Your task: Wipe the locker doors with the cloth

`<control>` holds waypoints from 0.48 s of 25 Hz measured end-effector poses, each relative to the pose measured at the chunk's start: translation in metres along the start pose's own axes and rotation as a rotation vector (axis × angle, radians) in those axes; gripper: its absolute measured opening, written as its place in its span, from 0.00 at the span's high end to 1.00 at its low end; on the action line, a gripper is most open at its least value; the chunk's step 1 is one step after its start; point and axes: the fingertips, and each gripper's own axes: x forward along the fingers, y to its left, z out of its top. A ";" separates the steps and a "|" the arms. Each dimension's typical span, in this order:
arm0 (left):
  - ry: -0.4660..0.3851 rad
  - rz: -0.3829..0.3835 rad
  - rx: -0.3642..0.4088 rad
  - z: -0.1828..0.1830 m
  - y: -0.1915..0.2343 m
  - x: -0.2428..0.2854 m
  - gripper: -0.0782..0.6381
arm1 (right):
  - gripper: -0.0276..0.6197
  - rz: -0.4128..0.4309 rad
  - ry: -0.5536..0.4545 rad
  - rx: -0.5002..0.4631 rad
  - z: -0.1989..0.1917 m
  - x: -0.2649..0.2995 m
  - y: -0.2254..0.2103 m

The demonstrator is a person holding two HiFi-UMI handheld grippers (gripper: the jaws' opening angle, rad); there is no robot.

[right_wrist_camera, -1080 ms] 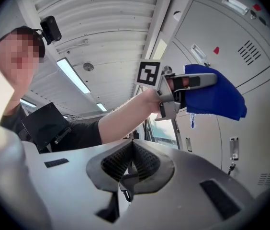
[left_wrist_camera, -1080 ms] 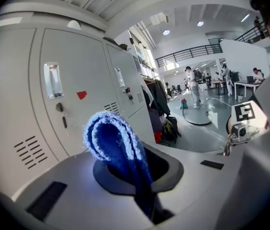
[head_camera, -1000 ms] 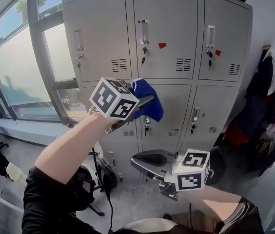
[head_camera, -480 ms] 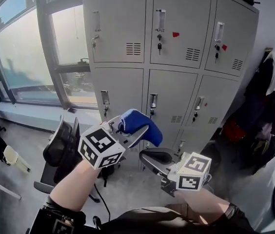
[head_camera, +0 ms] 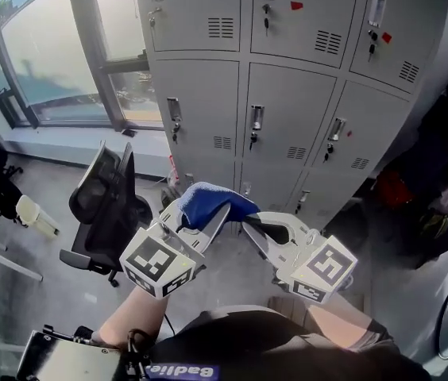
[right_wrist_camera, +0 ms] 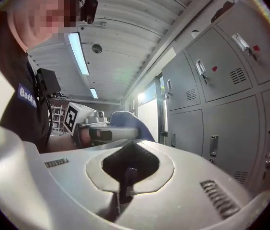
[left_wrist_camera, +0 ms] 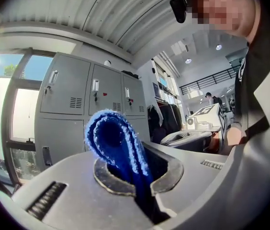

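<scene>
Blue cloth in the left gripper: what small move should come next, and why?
Probably lift the left gripper toward the locker doors and press the blue cloth against one. The jaws are shut on the cloth, but it is held low, apart from the doors.

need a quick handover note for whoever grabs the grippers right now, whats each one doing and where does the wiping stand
Left hand-held gripper: shut on the blue cloth, which is folded and sticks out past the jaws.
Right hand-held gripper: shut, nothing between the jaws.
Both are held low in front of the body, side by side, clear of the grey locker doors ahead.
Done: cloth is in hand; which doors are already wiped cannot be told.
Left: lift the cloth to the doors and wipe them.
</scene>
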 end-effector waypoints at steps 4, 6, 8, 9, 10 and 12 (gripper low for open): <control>0.012 0.015 -0.052 -0.022 -0.012 0.003 0.85 | 0.95 -0.048 0.009 -0.033 -0.016 -0.003 -0.008; 0.018 0.010 -0.098 -0.034 -0.019 0.006 0.85 | 0.95 -0.080 0.007 -0.045 -0.023 -0.006 -0.012; 0.021 0.001 -0.140 -0.044 -0.026 0.007 0.85 | 0.95 -0.112 0.007 -0.046 -0.029 -0.010 -0.016; 0.021 -0.002 -0.148 -0.047 -0.028 0.008 0.85 | 0.95 -0.127 0.009 -0.047 -0.031 -0.012 -0.018; 0.022 -0.003 -0.150 -0.049 -0.030 0.009 0.85 | 0.95 -0.140 0.012 -0.051 -0.033 -0.014 -0.021; 0.025 -0.004 -0.151 -0.052 -0.030 0.011 0.85 | 0.95 -0.161 0.019 -0.058 -0.036 -0.017 -0.027</control>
